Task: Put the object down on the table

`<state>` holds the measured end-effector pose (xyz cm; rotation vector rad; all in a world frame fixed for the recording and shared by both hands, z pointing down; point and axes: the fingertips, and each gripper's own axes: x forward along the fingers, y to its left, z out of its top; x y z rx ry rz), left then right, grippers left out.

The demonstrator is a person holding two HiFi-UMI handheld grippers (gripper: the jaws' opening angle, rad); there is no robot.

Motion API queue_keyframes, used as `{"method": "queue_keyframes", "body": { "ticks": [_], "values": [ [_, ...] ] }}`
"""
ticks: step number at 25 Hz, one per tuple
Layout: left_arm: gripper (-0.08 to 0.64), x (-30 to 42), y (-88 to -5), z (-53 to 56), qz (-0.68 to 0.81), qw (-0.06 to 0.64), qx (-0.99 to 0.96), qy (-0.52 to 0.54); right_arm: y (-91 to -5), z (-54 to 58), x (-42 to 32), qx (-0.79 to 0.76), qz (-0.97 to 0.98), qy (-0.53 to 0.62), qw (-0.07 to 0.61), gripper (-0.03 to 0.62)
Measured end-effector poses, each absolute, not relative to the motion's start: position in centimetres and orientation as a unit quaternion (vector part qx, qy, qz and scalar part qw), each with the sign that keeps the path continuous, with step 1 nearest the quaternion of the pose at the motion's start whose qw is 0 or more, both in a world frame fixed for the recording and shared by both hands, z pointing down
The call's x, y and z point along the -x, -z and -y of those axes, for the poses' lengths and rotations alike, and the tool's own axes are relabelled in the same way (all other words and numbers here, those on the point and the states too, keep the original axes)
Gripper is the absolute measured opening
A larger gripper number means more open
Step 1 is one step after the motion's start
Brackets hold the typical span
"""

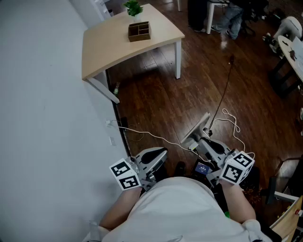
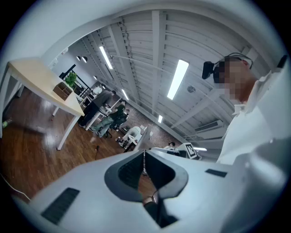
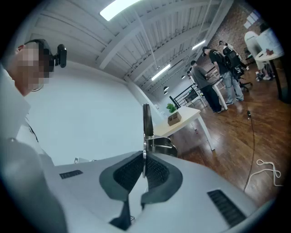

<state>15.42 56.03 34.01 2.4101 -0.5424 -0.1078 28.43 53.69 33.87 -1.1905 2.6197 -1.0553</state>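
My right gripper is held low, close to my body, and is shut on a flat grey metal plate that sticks out forward over the wooden floor. In the right gripper view the plate stands edge-on between the black pads. My left gripper hangs beside it at the left with its jaws together and nothing visibly between them. The light wooden table stands far ahead against the wall, well away from both grippers.
On the table stand a brown wooden box and a small green plant. A white wall runs along the left. White and black cables lie on the dark wood floor. People and desks are at the far right.
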Motion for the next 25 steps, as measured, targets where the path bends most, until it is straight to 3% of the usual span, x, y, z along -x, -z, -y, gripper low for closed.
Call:
{"method": "queue_keyframes", "body": {
  "ticks": [25],
  "values": [
    [0.005, -9.3, -34.6, -51.2, 0.243, 0.337, -0.908, 0.046, -34.7, -48.3, -22.5, 0.368, -0.858, 0.359, 0.011, 0.005]
  ]
}}
